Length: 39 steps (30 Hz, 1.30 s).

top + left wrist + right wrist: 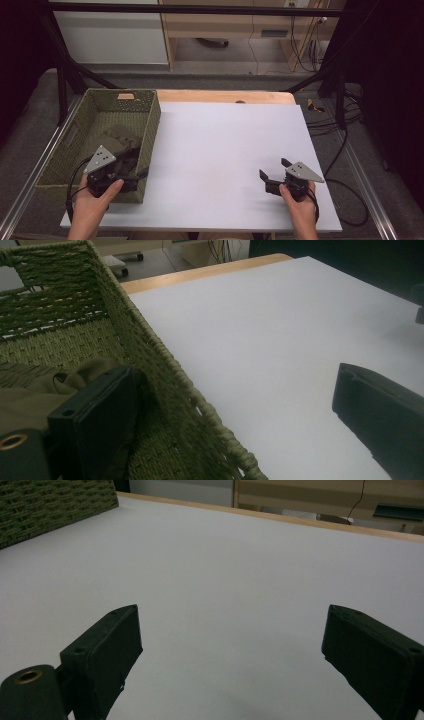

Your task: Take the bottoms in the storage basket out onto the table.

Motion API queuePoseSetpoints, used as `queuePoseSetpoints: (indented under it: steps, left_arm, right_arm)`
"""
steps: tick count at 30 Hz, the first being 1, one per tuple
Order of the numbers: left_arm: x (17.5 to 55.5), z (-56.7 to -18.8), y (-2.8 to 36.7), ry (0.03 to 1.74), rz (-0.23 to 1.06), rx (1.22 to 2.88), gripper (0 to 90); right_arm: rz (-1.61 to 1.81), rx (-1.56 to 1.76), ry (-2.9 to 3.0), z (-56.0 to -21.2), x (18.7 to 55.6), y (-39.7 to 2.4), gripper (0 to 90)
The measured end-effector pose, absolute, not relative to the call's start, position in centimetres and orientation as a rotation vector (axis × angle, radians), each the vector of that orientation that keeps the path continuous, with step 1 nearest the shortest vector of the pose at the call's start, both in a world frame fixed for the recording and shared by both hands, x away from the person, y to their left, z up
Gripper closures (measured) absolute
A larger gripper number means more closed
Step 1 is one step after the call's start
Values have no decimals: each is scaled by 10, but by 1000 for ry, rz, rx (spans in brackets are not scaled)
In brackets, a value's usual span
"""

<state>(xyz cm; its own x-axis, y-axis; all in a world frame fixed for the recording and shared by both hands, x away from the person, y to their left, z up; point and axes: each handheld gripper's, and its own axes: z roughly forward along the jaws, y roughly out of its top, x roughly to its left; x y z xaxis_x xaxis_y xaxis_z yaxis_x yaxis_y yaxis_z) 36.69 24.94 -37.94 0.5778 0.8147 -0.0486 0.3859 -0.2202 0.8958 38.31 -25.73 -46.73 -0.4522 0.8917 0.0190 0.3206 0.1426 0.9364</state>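
Two hand-held grippers agape, left hand-held gripper (134, 176) straddling woven basket (149, 131) wall — one jaw inside against half-hidden olive cloth (121, 141), right hand-held gripper (273, 173) empty over white surface (220, 150).

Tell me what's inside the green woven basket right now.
Inside the basket lies a crumpled olive-brown cloth. The left gripper straddles the basket's right wall, jaws open. Anything under the cloth is hidden.

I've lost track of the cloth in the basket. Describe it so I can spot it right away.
Find the white board covering the table; at its left edge sits a green woven basket. Inside, toward the near end, lies a crumpled olive-brown cloth, just ahead of the left gripper. It is soft, folded and smooth, unlike the ribbed weave around it.
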Motion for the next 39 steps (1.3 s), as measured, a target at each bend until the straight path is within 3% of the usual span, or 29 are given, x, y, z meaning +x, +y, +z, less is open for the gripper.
queuePoseSetpoints:
  steps: [10,21,32,39]
  left_arm:
    - [367,-370,251,999,603,1824,49]
    - [384,-345,264,1002,528,1798,56]
    - [416,-321,289,1069,669,1952,62]
    - [432,-319,290,1088,661,2015,62]
  right_arm:
    - [1227,1199,1835,-466,385,-246,66]
    - [1186,1257,1881,-461,389,-245,59]
    - [1173,1255,1890,-462,388,-246,57]
    - [1166,1244,1895,-462,388,-244,57]
